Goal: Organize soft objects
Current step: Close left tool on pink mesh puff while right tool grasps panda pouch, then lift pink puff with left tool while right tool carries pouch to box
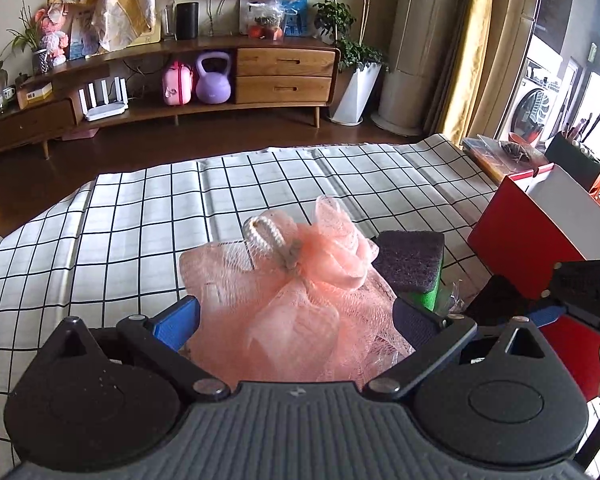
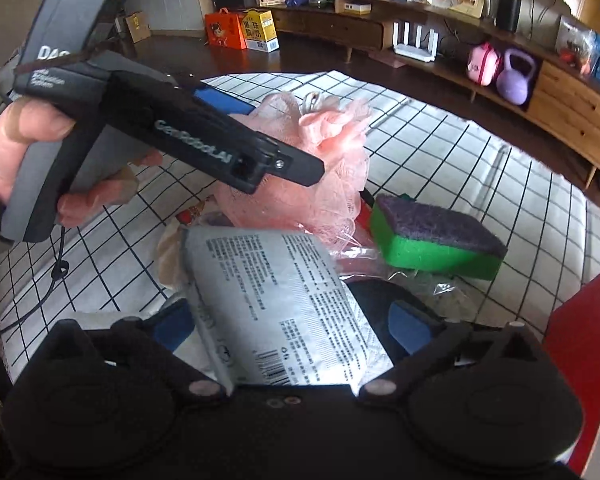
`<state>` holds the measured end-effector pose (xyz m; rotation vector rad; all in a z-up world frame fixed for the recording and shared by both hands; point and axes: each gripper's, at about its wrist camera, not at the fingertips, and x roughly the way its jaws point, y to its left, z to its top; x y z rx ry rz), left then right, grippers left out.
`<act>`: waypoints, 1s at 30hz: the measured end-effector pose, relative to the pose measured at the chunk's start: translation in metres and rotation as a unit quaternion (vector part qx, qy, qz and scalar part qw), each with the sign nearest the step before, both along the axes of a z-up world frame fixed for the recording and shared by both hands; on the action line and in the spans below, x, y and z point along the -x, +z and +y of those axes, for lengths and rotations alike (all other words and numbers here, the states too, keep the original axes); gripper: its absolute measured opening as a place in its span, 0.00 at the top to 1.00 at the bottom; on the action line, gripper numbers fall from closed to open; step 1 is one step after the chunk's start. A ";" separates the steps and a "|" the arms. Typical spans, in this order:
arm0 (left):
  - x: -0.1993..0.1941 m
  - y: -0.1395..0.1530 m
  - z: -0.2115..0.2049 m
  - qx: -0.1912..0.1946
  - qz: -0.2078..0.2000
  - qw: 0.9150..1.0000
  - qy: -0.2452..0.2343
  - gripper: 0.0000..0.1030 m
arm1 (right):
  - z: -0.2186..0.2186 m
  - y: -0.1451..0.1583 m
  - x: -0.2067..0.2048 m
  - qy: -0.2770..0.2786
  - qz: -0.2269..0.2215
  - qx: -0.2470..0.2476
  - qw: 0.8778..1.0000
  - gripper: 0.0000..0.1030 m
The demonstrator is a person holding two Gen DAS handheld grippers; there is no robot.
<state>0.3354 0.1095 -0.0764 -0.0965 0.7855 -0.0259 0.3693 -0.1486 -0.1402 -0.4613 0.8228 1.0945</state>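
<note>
Left gripper: the left gripper (image 1: 296,316) has its two blue-padded fingers (image 1: 178,322) spread wide, one on each side of the peach mesh bath pouf (image 1: 300,292); whether the pads press the mesh I cannot tell.
Right gripper: the right gripper (image 2: 294,320) also has two blue pads (image 2: 406,326) set apart, with the flat white printed soft pack (image 2: 280,304) lying between them; contact with the pads is not clear.
Bath pouf: one, peach netting bunched into ruffles, with one white twisted cord loop (image 1: 266,234) at its top; it sits on the black-gridded white tablecloth (image 1: 140,220).
Sponge: one green sponge block with a dark purple scouring top (image 2: 436,236), just beside the pouf on its right, tilted.
Printed pack: one, bearing small black text and one barcode, in front of the pouf in the right wrist view.
Clear wrapper: crumpled plastic film (image 2: 432,284) lies under and beside the sponge; count unclear.
Red box: one red-sided box with a white top (image 1: 540,232) stands at the table's right edge, near the sponge.
Hand: one bare hand (image 2: 24,160) grips the left tool's grey handle.
Background: one purple kettlebell (image 1: 213,78), one pink case (image 1: 177,82), two wooden drawers (image 1: 285,75) in the sideboard.
</note>
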 end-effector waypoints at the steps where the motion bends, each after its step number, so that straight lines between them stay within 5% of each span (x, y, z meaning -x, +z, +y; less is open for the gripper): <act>1: -0.001 -0.001 0.001 0.001 0.001 1.000 0.000 0.00 | 0.000 -0.003 -0.004 0.000 0.008 0.000 1.000 0.00; 7: -0.005 -0.007 0.004 0.018 0.005 1.000 0.000 0.03 | 0.002 -0.018 -0.017 0.001 0.059 -0.003 0.998 0.01; 20: -0.003 -0.006 -0.001 0.030 0.000 1.000 -0.004 0.62 | -0.012 -0.012 -0.008 -0.008 0.064 -0.042 0.997 0.21; 30: 0.008 0.011 -0.009 0.009 -0.039 0.999 0.002 0.87 | -0.024 0.009 0.005 -0.040 0.024 -0.069 0.997 0.23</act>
